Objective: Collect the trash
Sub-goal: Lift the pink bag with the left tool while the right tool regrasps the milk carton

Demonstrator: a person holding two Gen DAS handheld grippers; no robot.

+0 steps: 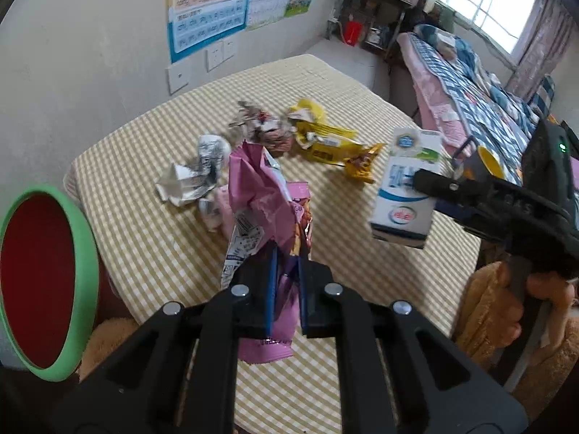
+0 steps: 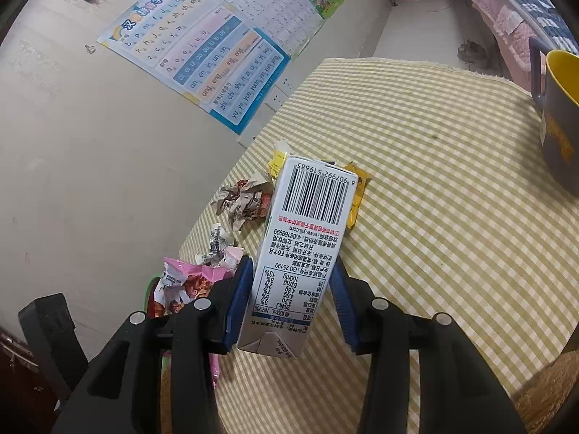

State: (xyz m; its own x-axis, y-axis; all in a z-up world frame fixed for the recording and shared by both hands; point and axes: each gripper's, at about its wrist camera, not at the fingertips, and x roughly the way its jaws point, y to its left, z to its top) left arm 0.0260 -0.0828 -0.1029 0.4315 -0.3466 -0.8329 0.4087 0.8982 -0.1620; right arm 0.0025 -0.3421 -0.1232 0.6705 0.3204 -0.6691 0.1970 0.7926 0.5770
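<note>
My left gripper (image 1: pixel 287 253) is shut on a pink snack bag (image 1: pixel 258 195) and holds it up above the checkered table (image 1: pixel 144 238). My right gripper (image 2: pixel 291 267) is shut on a white and blue milk carton (image 2: pixel 304 238), lifted off the table; the carton also shows in the left wrist view (image 1: pixel 405 195). On the table lie a crumpled silver wrapper (image 1: pixel 191 177), a crumpled brown wrapper (image 1: pixel 260 126) and yellow wrappers (image 1: pixel 325 141). A red bin with a green rim (image 1: pixel 54 282) stands at the table's left edge.
A grey mug with a yellow inside (image 2: pixel 561 115) stands on the table at the right. A wall with posters (image 2: pixel 202 54) runs behind the table. A bed with a blue quilt (image 1: pixel 470 83) lies beyond.
</note>
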